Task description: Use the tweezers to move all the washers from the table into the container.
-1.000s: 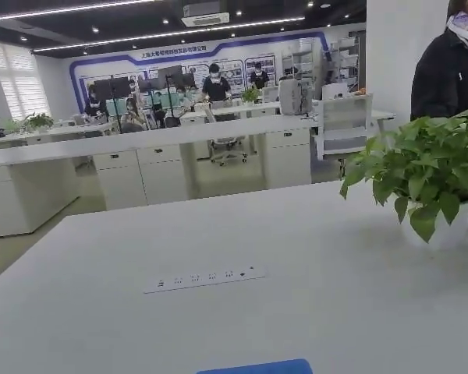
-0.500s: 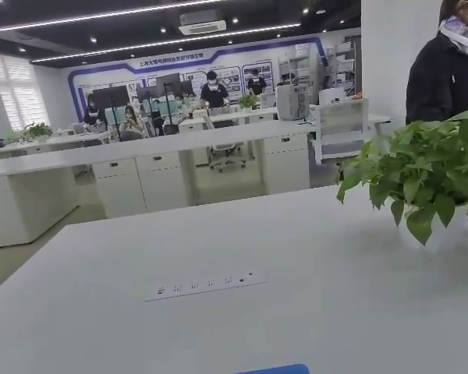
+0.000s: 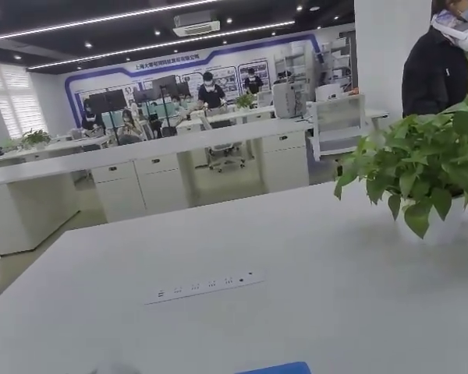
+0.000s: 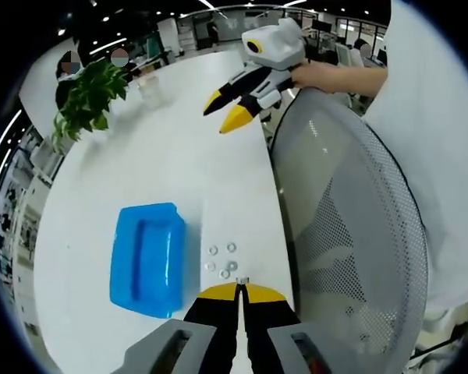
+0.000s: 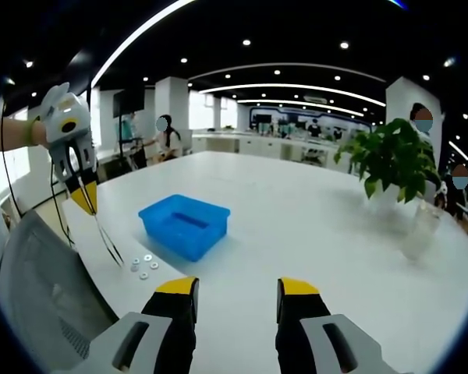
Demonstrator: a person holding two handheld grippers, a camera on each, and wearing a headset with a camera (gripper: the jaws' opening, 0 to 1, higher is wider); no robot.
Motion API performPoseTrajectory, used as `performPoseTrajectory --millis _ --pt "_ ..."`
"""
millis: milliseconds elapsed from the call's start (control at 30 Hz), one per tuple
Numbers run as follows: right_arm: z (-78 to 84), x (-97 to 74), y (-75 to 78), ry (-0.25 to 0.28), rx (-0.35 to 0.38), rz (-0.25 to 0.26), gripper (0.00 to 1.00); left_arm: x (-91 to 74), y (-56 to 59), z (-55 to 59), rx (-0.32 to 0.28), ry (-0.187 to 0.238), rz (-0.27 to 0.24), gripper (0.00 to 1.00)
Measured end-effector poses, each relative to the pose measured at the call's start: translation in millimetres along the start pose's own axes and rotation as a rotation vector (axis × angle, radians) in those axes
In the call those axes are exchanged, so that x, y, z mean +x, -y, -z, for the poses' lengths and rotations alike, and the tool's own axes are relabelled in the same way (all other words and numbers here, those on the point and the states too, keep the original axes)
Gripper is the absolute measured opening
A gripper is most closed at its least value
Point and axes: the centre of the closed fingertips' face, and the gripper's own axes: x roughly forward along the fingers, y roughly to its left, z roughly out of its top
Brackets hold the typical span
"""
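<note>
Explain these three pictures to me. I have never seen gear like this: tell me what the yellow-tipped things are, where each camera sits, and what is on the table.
There is no robot here: a person holds a two-jaw gripper in each hand. The ordinary picture comes from a headset camera, which looks across the white table past a potted plant. The two round pictures come from cameras that ride on the grippers. The left gripper, jaws together, pinches tweezers that point down toward a few small washers. Beside the washers sits a blue container. The right gripper is open and holds nothing.
</note>
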Motion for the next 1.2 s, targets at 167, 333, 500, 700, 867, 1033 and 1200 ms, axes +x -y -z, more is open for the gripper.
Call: performPoseTrajectory --millis 167,333,500,700,867,1033,1200 --pt "-0.3 -0.4 0.6 0.007 0.006 -0.001 0.37 0.9 -1.6 -4.6 0.021 -0.009 0.019 0.00" --pt "-0.3 -1.0 0.8 0.009 0.009 -0.002 0.37 0.5 -5.1 -11.2 0.023 0.005 0.024 0.00" --pt "-0.8 -1.9 1.0 0.015 0.018 -0.001 0.37 3.2 -9.7 -14.6 0.019 0.015 0.025 0.00" --pt "-1.0 -2.3 0.7 0.015 0.023 -0.001 0.37 5.8 -11.4 -16.8 0.021 0.023 0.032 0.00" --pt "-1.3 -2.1 0.0 0.013 0.026 -0.001 0.37 10.2 -11.8 -17.7 0.031 0.020 0.040 0.00" --pt "-1.5 -1.5 -0.4 0.013 0.030 -0.003 0.37 15.0 -10.8 -17.0 0.034 0.015 0.054 0.00" --pt "-1.4 -0.6 -0.5 0.011 0.033 -0.005 0.37 14.7 -15.8 -16.4 0.022 0.014 0.055 0.00"
